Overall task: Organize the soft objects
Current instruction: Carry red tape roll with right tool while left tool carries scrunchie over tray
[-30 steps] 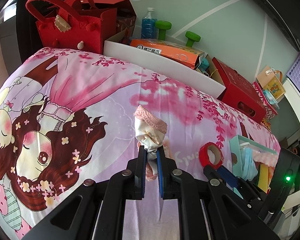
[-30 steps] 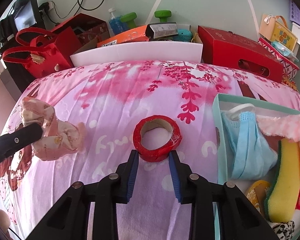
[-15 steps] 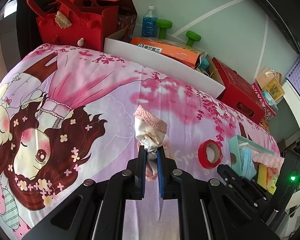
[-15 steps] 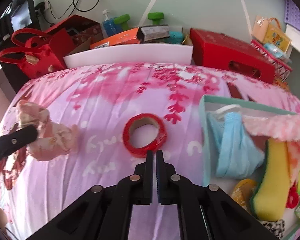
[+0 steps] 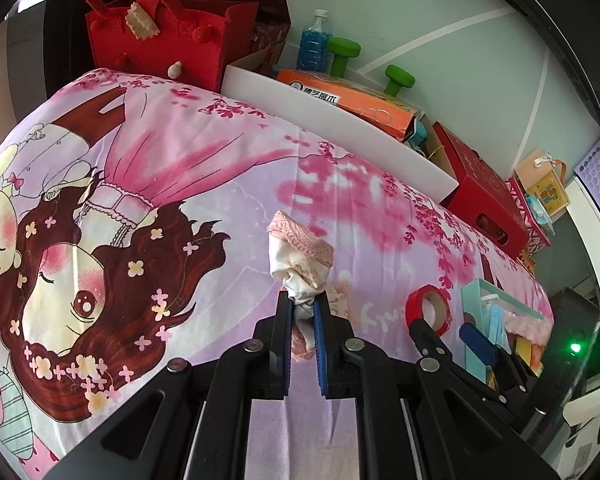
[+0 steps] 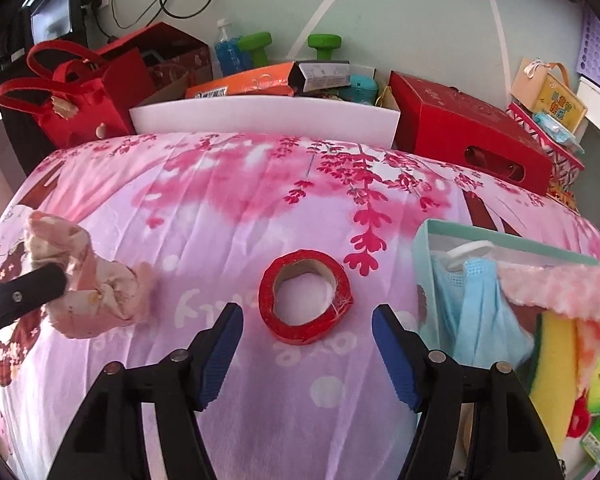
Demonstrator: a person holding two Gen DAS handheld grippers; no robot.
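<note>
A crumpled pink and cream cloth (image 5: 300,258) with a lace edge stands up from the pink printed bedsheet (image 5: 180,184). My left gripper (image 5: 302,310) is shut on its lower end. The same cloth (image 6: 88,288) shows at the left of the right wrist view, with a left gripper finger (image 6: 20,296) against it. My right gripper (image 6: 307,330) is opening, its blue pads wide apart and nothing pressed between them. A red tape roll (image 6: 306,296) lies flat on the sheet just ahead of the pads, also seen as the tape roll (image 5: 428,308) right of the cloth.
A teal box (image 6: 424,240) at the right holds a blue face mask (image 6: 476,308), a pink fluffy cloth (image 6: 560,292) and a yellow sponge (image 6: 556,364). Behind the bed stand a white tray (image 6: 260,118), a red felt bag (image 5: 172,36), a red box (image 6: 468,132) and green dumbbells (image 5: 342,54).
My right gripper closed fully just short of the tape roll, then opened wide and came closer to it. The left gripper kept its hold on the cloth without moving.
</note>
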